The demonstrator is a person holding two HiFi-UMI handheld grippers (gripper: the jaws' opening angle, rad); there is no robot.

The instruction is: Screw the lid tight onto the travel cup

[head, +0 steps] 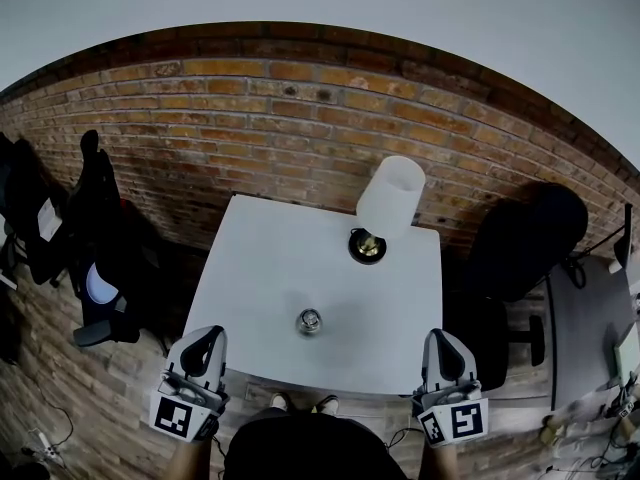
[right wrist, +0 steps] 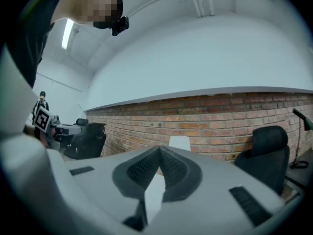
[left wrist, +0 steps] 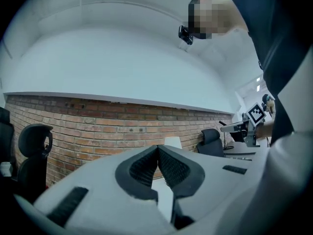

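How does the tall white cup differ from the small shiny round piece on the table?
The white cup is tall and much the larger; the shiny round piece is small and low. The cup is matt white with a dark ring at its foot; the round piece is silvery. The cup sits toward the far edge; the round piece near the middle. Both rest on the white table, apart.
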